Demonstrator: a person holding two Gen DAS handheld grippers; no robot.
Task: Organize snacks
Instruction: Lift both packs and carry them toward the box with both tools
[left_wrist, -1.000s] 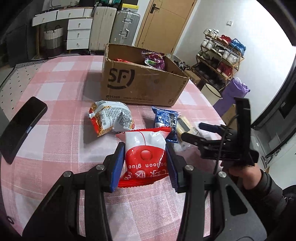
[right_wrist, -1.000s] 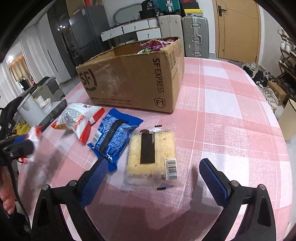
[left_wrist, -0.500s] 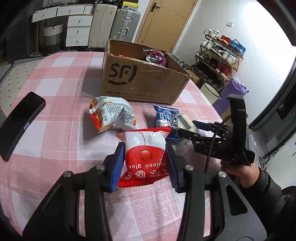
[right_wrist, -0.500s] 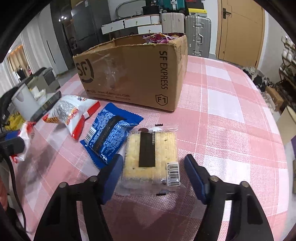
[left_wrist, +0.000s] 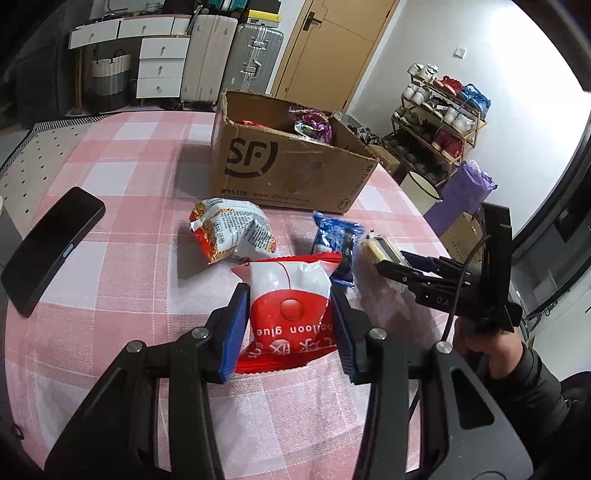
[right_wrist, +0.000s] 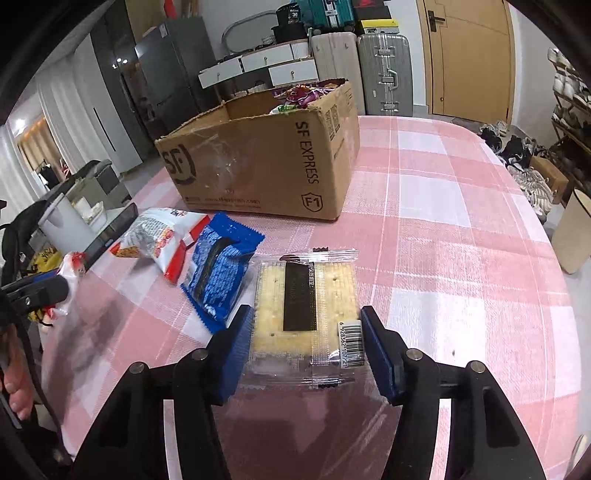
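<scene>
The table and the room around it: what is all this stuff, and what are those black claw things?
Cardboard box: one, brown, open, on the table, wrappers inside.
Red-and-white packet: one, clamped in left gripper.
Clear cracker pack: one, yellow crackers, pinched in right gripper.
Blue packet: one, left of the crackers.
White-and-red bag: one, before the box.
Phone: one, black, table edge.
Tablecloth: one, pink check.
Suitcases: several, grey, beside door.
Shoe rack: one, far wall.
Left gripper: black, blue pads.
Right gripper: the same.

four snack packets (left_wrist: 232, 235), one cardboard box (left_wrist: 288, 166), one phone (left_wrist: 51, 247)
</scene>
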